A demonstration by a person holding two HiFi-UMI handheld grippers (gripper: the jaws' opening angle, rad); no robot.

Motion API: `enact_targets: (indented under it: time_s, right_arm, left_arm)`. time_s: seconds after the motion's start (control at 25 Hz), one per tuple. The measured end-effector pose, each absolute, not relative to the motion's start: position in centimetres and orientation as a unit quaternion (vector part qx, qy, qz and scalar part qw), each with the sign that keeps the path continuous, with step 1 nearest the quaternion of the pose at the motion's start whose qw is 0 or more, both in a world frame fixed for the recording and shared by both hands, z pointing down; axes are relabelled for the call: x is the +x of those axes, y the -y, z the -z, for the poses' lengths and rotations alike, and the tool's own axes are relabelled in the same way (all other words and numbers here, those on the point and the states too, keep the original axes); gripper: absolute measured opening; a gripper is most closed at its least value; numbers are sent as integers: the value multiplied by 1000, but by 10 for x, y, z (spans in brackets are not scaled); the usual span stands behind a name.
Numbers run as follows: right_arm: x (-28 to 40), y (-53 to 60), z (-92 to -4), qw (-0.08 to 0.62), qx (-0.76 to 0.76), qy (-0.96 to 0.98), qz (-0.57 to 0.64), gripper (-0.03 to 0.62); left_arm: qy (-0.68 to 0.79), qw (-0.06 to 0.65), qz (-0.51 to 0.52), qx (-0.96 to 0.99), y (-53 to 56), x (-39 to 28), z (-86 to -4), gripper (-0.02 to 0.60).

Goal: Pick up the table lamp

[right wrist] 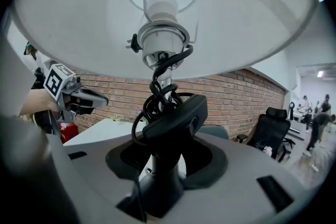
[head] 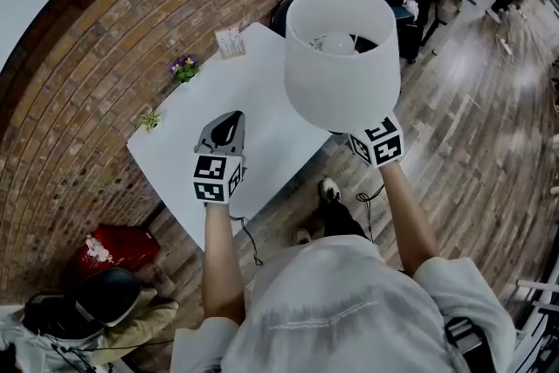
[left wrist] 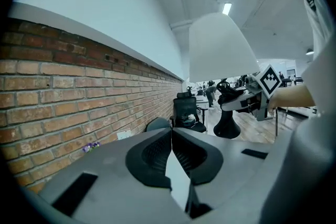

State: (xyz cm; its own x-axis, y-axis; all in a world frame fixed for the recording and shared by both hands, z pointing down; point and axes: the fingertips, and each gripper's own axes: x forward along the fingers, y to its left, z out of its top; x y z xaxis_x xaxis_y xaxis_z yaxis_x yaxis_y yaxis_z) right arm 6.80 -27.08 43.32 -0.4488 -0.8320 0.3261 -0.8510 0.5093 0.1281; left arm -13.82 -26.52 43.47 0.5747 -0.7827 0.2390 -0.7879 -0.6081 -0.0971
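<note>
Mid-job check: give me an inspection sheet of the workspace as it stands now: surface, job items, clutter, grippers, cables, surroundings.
Surface: white table, beside the brick wall.
Job's things: table lamp upright, held by its stem; the shade hides its base in the head view.
Clutter: purple flowers, small green plant and paper card, near the table's wall-side edges.
Grippers: left gripper shut, empty, over the table; right gripper shut on the lamp's stem.
Cables: lamp cord coiled round the stem.
Surroundings: black chair behind the table; red bag on the wood floor.
</note>
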Motion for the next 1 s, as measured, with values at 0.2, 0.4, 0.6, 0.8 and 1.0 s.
enact_targets:
  time_s: [0.2, 0.4, 0.6, 0.8, 1.0]
  right_arm:
    - [74, 240, -413, 168, 510, 843, -22, 169]
    - [84, 214, -396, 154, 527, 836, -13, 169]
    - [92, 198, -381, 154, 540, 828, 1, 169]
    - [95, 186, -373, 148, 546, 825, 4, 169]
    - [94, 180, -371, 146, 544, 826, 11, 169]
  left_arm:
    - [439, -21, -127, 889, 251, -133, -411, 14]
    - [435, -42, -120, 892, 234, -130, -393, 14]
    - [431, -54, -118, 893, 221, -130, -382, 14]
    - [427, -64, -116, 894, 210, -129, -371, 14]
    - [424, -73, -110, 896, 202, -127, -363, 14]
